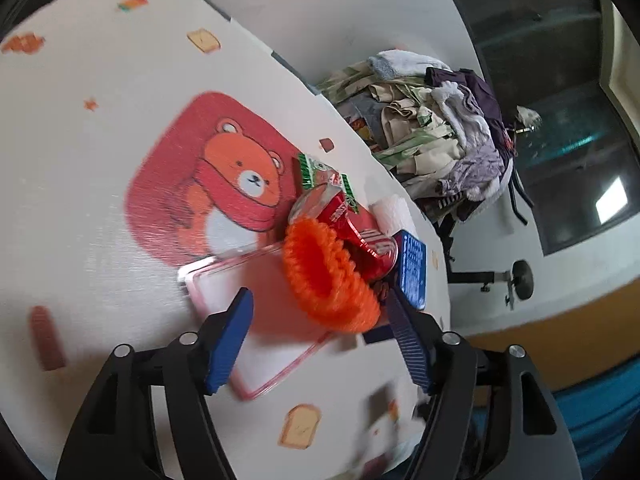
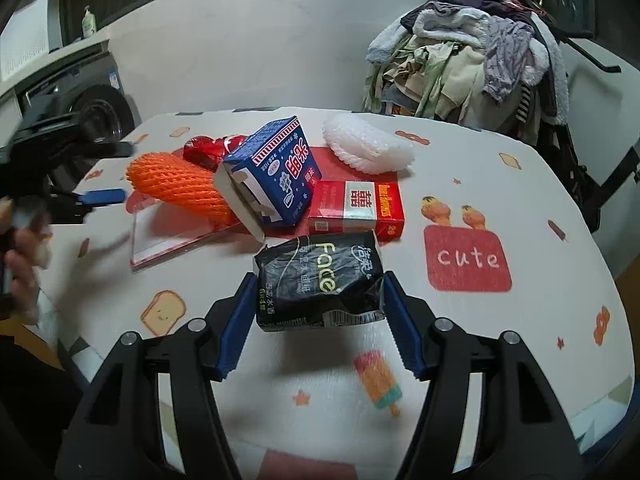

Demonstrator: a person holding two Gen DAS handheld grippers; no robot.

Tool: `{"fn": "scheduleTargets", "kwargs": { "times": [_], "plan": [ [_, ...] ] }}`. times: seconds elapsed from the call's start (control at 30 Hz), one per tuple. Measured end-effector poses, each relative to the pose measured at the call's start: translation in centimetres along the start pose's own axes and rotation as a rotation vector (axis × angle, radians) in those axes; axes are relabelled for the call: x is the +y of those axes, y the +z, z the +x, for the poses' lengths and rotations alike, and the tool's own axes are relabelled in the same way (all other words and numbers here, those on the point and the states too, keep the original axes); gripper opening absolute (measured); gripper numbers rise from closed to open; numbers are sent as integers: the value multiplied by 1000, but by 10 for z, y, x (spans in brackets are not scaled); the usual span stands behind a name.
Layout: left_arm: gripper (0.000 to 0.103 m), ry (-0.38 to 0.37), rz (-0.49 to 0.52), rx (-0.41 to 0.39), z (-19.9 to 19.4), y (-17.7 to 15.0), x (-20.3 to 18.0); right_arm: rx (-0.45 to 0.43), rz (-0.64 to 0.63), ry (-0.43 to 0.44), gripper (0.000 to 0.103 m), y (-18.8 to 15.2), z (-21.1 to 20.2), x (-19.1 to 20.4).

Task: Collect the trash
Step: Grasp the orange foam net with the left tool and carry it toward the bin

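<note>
A: Entry, near to far. Right gripper point(image 2: 320, 300) is clamped on the black tissue pack point(image 2: 318, 284), both blue pads pressed to its sides. The pack casts a shadow on the tablecloth point(image 2: 460, 340) below, so I judge it lifted clear.

B: Left side?

A: Left gripper point(image 1: 316, 320) stands spread, holding nothing. The orange foam net point(image 1: 326, 276) lies between its fingers, but neither pad presses on it; whether the far pad brushes it I cannot tell. The view is motion-blurred.

B: Step in hand?

A: Judged: 1 item picked by the right, the left lining up on the net. Next move calls for the left jaws to straddle the net's open rim squarely and squeeze gently, since the foam mesh will likely give. The right needs a drop point.

B: Containers?

A: No bin or bag is visible in either view. The only holder is a clear pink-edged tray point(image 2: 160, 248), with the net resting on it.

B: Behind that?

A: Crushed red can point(image 1: 360, 232) touching the net, a blue carton point(image 2: 272, 176) leaning on the net, a red box point(image 2: 356, 208) just beside the carton, a white foam net point(image 2: 366, 144) further back, and a green-edged wrapper point(image 1: 320, 170) by the can. Beyond the table, a heap of clothes point(image 2: 472, 52).
</note>
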State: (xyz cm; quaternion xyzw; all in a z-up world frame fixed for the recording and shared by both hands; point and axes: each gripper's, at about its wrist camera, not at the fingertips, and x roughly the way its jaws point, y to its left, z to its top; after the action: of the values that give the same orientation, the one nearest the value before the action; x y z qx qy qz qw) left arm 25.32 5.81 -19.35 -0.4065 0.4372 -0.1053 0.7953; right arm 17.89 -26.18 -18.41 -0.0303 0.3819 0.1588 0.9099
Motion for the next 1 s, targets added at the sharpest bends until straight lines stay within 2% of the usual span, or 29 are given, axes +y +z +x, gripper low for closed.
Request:
{"fn": "scheduleTargets", "kwargs": {
  "times": [0.1,0.2,0.23,0.27,0.33,0.37,0.47,0.7,0.83,1.0],
  "plan": [
    [73,-38,-27,-12,8,2,-3,1,8,4,63,-4,-5,-2],
    [72,-33,-31,-6,16,2,-4,8,28,12,63,-6,-4,-4],
    [66,-30,-30,0,18,2,-4,10,31,10,63,-7,-3,-5],
    [48,-31,-28,15,21,2,-4,12,34,9,63,-7,-3,-5],
    [30,-21,-22,38,20,-2,-4,10,39,14,63,-7,-3,-4],
    [25,-17,-11,40,17,-4,-4,5,39,17,63,-7,-4,-3],
    [23,-1,89,42,2,-10,-13,0,41,16,63,-7,-7,-2],
    [23,19,502,60,-66,-33,-56,-27,37,21,63,-4,-26,6],
    [23,9,598,77,-99,-54,-56,-37,31,22,63,-5,-37,13],
    [23,23,637,96,-123,-85,-41,-40,8,33,63,-8,-52,28]
  ]
}}
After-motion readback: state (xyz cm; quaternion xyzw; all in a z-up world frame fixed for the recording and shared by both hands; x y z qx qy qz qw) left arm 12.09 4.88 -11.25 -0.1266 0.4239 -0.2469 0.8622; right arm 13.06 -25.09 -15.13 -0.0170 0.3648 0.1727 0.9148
